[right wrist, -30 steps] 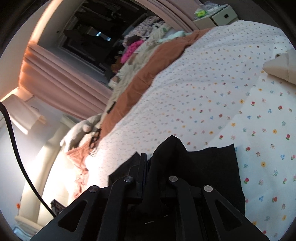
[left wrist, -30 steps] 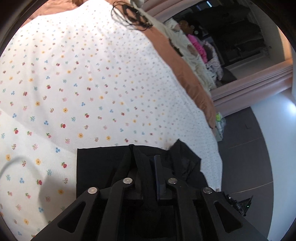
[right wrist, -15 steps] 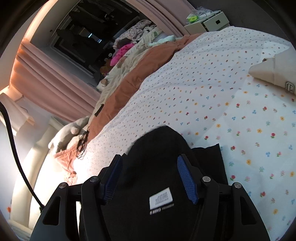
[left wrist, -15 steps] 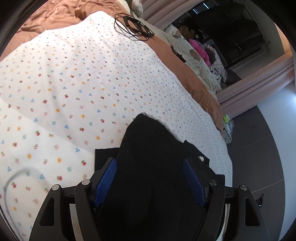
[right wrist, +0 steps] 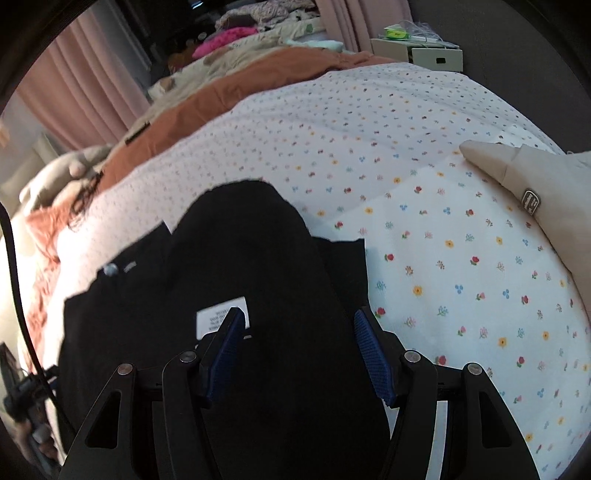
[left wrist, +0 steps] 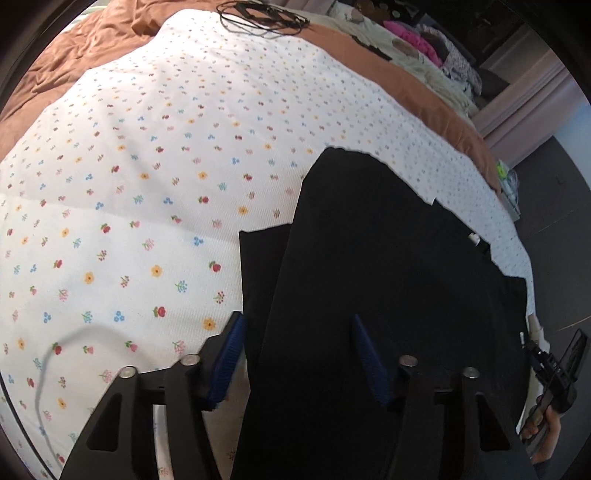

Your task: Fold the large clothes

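A black garment lies folded on the flowered white bedspread. It also shows in the right wrist view, with a white care label facing up. My left gripper is open just above it, its blue pads apart over the near left part. My right gripper is open too, above the near edge by the label. Neither gripper holds the cloth.
A beige folded garment lies on the bed at the right. A brown blanket and a pile of clothes lie beyond. A black cable lies at the far end. A white cabinet stands past the bed.
Both grippers were shut on the black garment a second ago. They have opened, let it drop onto the bed and drawn back above it.
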Demonstrator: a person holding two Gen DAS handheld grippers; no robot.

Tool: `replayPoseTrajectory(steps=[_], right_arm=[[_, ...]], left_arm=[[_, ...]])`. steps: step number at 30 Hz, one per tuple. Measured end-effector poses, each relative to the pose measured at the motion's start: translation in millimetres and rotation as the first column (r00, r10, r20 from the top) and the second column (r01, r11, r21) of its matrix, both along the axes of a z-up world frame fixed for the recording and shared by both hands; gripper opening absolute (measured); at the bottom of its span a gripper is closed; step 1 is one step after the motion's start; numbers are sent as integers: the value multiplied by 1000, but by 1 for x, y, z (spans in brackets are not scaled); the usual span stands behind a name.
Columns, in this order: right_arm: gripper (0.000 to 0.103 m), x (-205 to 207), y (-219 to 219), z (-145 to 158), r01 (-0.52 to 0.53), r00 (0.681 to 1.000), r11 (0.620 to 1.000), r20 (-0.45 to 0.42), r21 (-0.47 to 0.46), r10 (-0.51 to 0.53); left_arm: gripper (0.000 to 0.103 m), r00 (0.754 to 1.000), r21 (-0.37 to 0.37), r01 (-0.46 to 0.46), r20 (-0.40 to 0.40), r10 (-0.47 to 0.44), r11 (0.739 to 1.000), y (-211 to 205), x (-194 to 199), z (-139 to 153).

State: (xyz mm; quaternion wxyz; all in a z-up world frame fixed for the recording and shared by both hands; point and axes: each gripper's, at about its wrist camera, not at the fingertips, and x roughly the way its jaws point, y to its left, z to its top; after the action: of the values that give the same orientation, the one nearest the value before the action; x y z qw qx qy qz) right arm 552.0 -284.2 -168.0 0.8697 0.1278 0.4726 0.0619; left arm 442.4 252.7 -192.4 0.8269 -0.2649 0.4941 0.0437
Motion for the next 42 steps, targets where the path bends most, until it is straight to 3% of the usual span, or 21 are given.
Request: replayPoseTrajectory(steps=[1,2,4,5,9,14,18,22,31,32,34,35,36,42], right_arm=[[54,-3,0,0,-5,1000,1000,13,1,5],[34,-3,1,1,-5,1000,1000,25,-2,6],[13,-4,-2,4,4,999,1000,45,-14,-3],[11,-5,-5,6,2,998,1000,58,9,-3],[6,-6,-5,14,-3,994,1000,111,27,0],[4,-5,1,22,0,989,1000,149,10,-2],[4,2,1,22,9,987,999,159,31,-14],[4,6,3,16,24,988,999,154,32,-28],[4,5,-4,3,54,988,996,140,66,-63],[4,4,-5,4,57,987,996,145,70,-67],[4,1,-6,7,60,985,996,158,70,-70],[3,-1,-6,9,59,984,996,165,68,-69],[3,-3,-7,11,58,983,996,171,64,-68],[3,-14,-20,10,71,983,995,164,77,-83]], left_arm=[[48,1000,8,-1,-1,1,1000,-1,0,-2],[38,1000,22,-3,-1,3,1000,-2,0,-2],[25,1000,49,-14,0,14,999,-2,0,2],[17,1000,50,-21,4,21,999,-1,0,3],[10,999,45,-35,34,34,998,2,-2,10],[8,999,122,-23,50,17,992,-7,1,19],[8,1000,178,1,15,-3,984,-12,9,17],[9,1000,156,-7,-5,8,988,-7,11,14],[13,1000,121,-17,20,15,992,-5,6,19],[17,1000,121,-22,19,19,992,-5,7,19],[36,1000,104,-20,26,18,994,-5,9,19],[55,999,95,-23,36,20,995,-6,9,20],[67,999,98,-27,48,22,995,-7,9,22],[69,997,150,28,73,-39,988,-22,15,22]])
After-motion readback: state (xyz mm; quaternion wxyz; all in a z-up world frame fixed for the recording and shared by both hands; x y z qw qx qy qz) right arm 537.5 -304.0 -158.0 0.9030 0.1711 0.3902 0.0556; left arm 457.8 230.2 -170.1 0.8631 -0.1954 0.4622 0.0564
